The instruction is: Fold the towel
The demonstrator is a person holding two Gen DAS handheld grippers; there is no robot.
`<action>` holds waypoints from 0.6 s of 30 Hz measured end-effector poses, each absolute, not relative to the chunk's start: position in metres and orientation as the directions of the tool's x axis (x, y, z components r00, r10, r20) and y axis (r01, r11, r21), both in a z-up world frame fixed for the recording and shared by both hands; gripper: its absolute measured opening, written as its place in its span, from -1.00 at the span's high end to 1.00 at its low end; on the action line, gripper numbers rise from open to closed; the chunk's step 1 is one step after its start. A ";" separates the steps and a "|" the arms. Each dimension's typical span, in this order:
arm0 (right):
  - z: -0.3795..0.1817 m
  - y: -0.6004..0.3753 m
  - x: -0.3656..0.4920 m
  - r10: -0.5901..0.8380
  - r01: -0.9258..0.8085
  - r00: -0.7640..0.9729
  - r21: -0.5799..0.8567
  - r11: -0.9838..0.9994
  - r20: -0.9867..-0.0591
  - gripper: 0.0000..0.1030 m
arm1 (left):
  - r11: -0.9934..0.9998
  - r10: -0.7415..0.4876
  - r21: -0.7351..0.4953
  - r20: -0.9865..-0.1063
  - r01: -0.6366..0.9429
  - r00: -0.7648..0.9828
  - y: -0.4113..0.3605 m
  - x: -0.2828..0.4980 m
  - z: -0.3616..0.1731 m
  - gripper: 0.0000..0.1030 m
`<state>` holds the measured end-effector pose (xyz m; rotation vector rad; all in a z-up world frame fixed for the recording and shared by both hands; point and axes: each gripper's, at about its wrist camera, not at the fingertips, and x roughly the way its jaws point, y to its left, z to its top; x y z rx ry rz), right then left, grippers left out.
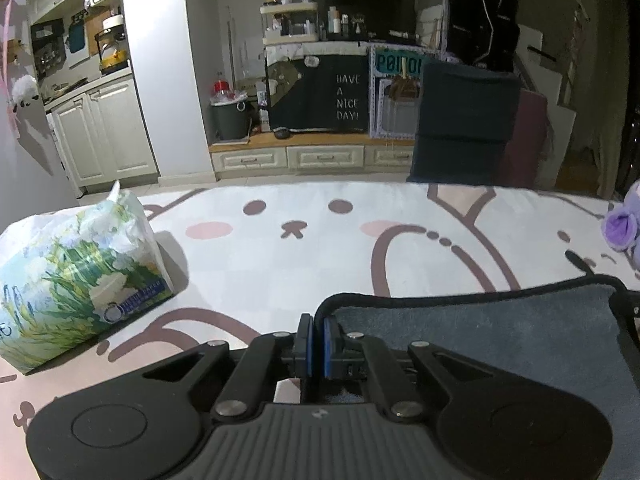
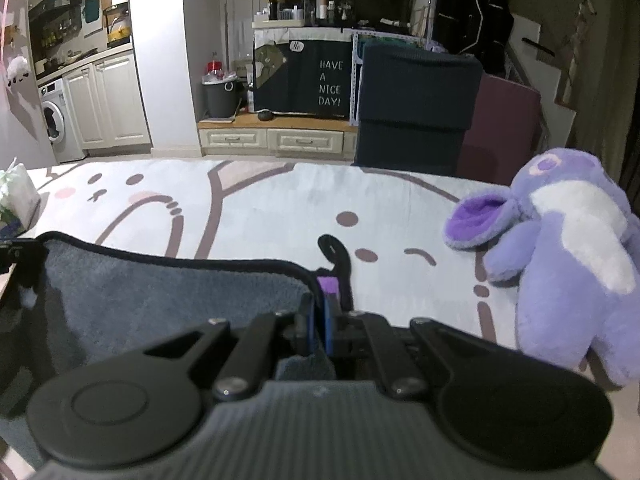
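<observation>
A grey-blue towel (image 1: 480, 332) with a black hem is held between both grippers above a cartoon-print table cover. My left gripper (image 1: 317, 330) is shut on the towel's left corner, with the hem curling over its blue pads. My right gripper (image 2: 319, 312) is shut on the towel's (image 2: 168, 300) right corner, where a purple tag and a black hanging loop (image 2: 338, 256) stick out. The towel's upper edge runs taut between the two grippers. The other gripper shows at each view's edge.
A tissue pack (image 1: 76, 276) with a flower print lies at the left of the table. A purple plush toy (image 2: 568, 256) lies at the right. The table cover (image 1: 320, 248) stretches ahead. A dark chair (image 2: 416, 108) stands beyond the far edge.
</observation>
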<state>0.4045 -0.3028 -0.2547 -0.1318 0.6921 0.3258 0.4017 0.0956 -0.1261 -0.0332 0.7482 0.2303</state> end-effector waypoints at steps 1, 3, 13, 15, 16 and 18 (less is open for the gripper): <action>-0.256 -0.302 0.406 0.250 -0.337 0.719 -0.010 0.941 -0.649 0.87 | 0.975 0.198 0.060 -0.681 -0.216 0.705 0.095 0.403 -0.128 0.89; -0.260 -0.304 0.410 0.254 -0.334 0.712 0.002 0.943 -0.655 0.84 | 0.976 0.197 0.071 -0.684 -0.204 0.702 0.094 0.403 -0.129 0.87; -0.262 -0.310 0.412 0.240 -0.326 0.708 -0.006 0.945 -0.665 0.32 | 0.974 0.199 0.064 -0.712 -0.219 0.674 0.099 0.401 -0.128 0.08; -0.260 -0.312 0.411 0.238 -0.328 0.706 -0.010 0.945 -0.667 0.01 | 0.972 0.200 0.061 -0.717 -0.226 0.667 0.100 0.400 -0.127 -0.29; -0.259 -0.312 0.410 0.235 -0.328 0.708 -0.015 0.945 -0.666 -0.03 | 0.972 0.199 0.057 -0.720 -0.229 0.665 0.100 0.399 -0.126 -0.38; -0.256 -0.312 0.408 0.230 -0.325 0.709 -0.020 0.945 -0.666 -0.12 | 0.971 0.195 0.049 -0.728 -0.234 0.658 0.100 0.398 -0.123 -0.66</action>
